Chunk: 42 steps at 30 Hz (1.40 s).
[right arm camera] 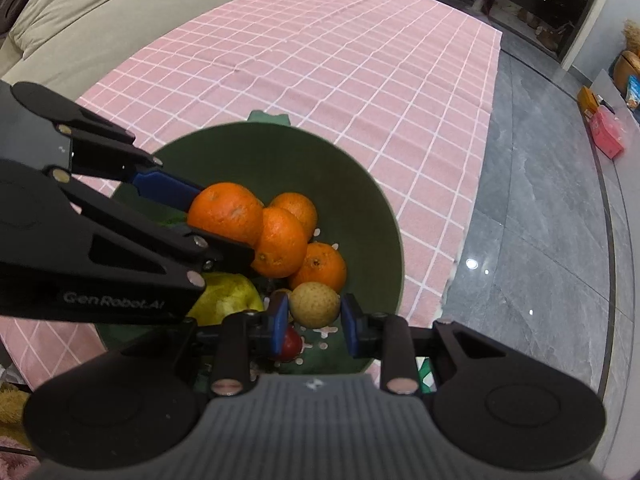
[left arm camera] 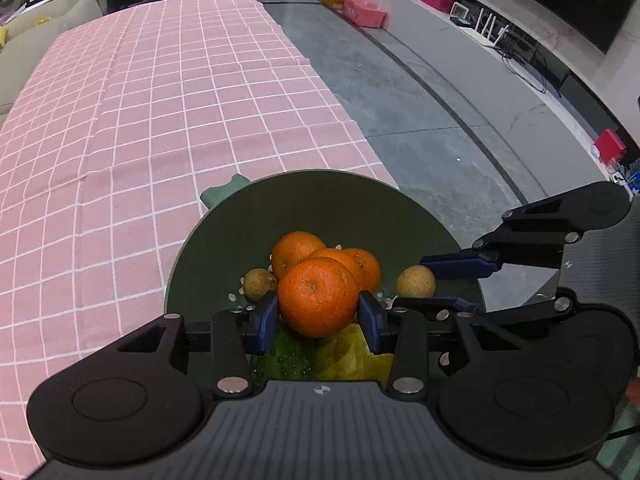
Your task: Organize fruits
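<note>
While left fingers (left arm camera: pixel 318 316) clamp an orange (left arm camera: pixel 318 298) stem-up, right fingers (right arm camera: pixel 314 316) pinch a pear (right arm camera: pixel 314 304).

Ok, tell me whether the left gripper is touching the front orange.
Touching. In the left wrist view both blue pads of the left gripper press the sides of the front orange, with no gap showing.
</note>
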{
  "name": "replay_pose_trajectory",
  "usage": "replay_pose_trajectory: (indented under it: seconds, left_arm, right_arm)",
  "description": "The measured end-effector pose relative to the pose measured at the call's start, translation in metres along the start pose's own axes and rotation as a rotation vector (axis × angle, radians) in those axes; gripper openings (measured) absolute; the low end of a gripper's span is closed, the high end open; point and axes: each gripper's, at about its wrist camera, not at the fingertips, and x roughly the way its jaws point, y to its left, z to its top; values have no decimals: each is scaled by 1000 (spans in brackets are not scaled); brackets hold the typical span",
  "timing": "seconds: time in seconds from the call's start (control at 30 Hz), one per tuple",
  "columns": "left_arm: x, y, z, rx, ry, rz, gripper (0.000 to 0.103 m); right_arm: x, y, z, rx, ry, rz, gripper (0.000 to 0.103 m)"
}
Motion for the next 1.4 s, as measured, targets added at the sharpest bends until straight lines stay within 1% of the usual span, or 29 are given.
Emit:
replay_pose_trajectory:
  seconds: [0.1,0.2,0.23,0.33,0.47,0.53,0.6,0.73,0.77,0.83,0.9,0.93,1.0,1.1,1.13,1.17,1.27,1.33,1.4]
  left_arm:
    - [0,7,2,-20,6,-35,48]
    - [-2,12,1,-37,24,-51,49]
    - [-2,13,0,-39,28,-48,50]
    - [-6,13,-1,-45,21,-43,51]
    - [-17,14,1,-37,15,-29,55]
    - [-27,14,1,-38,-6,-28,59]
    - [-38,15,3,-43,-36,-21,62]
    - [-68,17,4,-48,-105,24,62]
    - [-76,17,3,-48,-125,38,62]
    - [-92,16,1,-44,-171,69,62]
    - [-108,13,-3,-37,-223,103,63]
    - [-115,11,-6,-33,-243,114,65]
    - [-130,4,-12,-15,-285,144,66]
    - [-146,-9,-25,33,-346,195,76]
    - [-149,-13,-29,43,-364,212,78]
    - [-153,-17,-34,50,-381,228,78]
    - [-157,-23,-45,56,-400,254,80]
    - [-158,-28,-52,63,-408,265,86]
    - [-157,-31,-59,76,-405,295,87]
  right_arm:
    - [5,1,-1,-5,13,6,25]
    - [6,2,-1,-9,20,6,25]
    - [5,2,-1,-10,17,6,26]
    - [0,3,0,-14,8,6,33]
    - [-10,3,1,-13,-8,-3,35]
    - [-18,2,3,-9,-24,-7,38]
    - [-30,2,4,-6,-49,-17,41]
    - [-59,5,5,19,-119,-47,60]
    - [-68,6,5,29,-142,-55,63]
    - [-83,8,5,50,-178,-60,65]
    - [-99,11,2,85,-220,-61,69]
    - [-107,14,0,105,-240,-57,72]
    - [-122,18,-6,148,-281,-42,76]
    - [-139,28,-18,208,-340,-31,83]
    - [-143,31,-22,223,-356,-32,87]
    - [-147,36,-27,237,-371,-40,89]
    - [-152,47,-39,267,-393,-65,89]
    - [-154,53,-48,308,-411,-70,90]
    - [-153,58,-58,351,-415,-66,92]
